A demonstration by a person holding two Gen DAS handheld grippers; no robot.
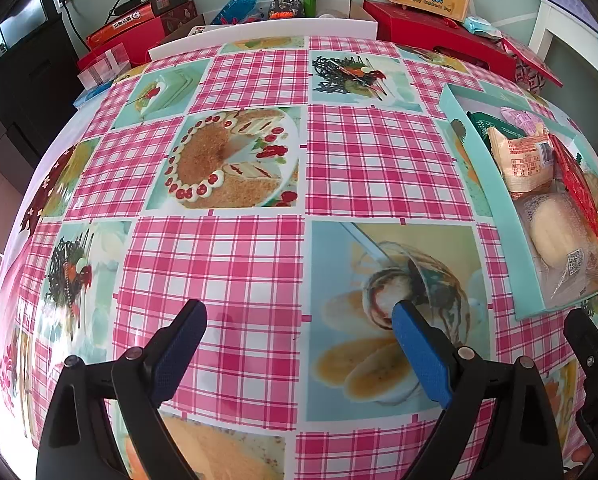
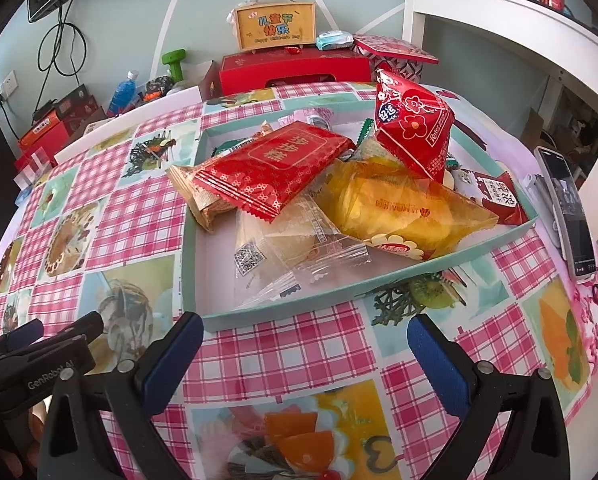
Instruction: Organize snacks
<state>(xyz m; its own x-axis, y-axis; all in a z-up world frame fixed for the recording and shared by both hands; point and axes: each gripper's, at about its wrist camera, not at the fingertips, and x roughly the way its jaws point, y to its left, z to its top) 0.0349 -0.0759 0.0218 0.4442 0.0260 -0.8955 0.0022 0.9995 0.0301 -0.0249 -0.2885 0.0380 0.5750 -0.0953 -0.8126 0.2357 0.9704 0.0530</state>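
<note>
**Both grippers poised, jaws spread, near a full snack tray**

The left gripper [image 1: 299,320] tilts steeply down toward the tablecloth [image 1: 259,264], a pink plaid sheet with printed dessert pictures. Its jaws are spread wide with nothing between them; the blue pads [image 1: 419,352] stand over bare cloth, one above a plaid square, the other over a printed dessert bowl. The tips appear clear of the cloth, though contact cannot be told for sure.

The right gripper [image 2: 305,332] also points downward, a little less steeply, just on the near side of the teal tray [image 2: 283,312]. Its jaws are likewise spread and empty, flanking the tray's near wall without touching it. The left gripper's black frame shows at the lower left of the right wrist view, so the two tools sit side by side.

The snacks lie piled inside the tray: a flat red packet [image 2: 271,172] resting on a tan packet [image 2: 203,200], a clear-wrapped pastry [image 2: 287,252] toward the near side, a yellow packet [image 2: 399,208] to the right, and a red pyramid-shaped pack [image 2: 413,128] propped on top at the far right. A phone [image 2: 571,208] lies on the table just right of the tray.
</note>
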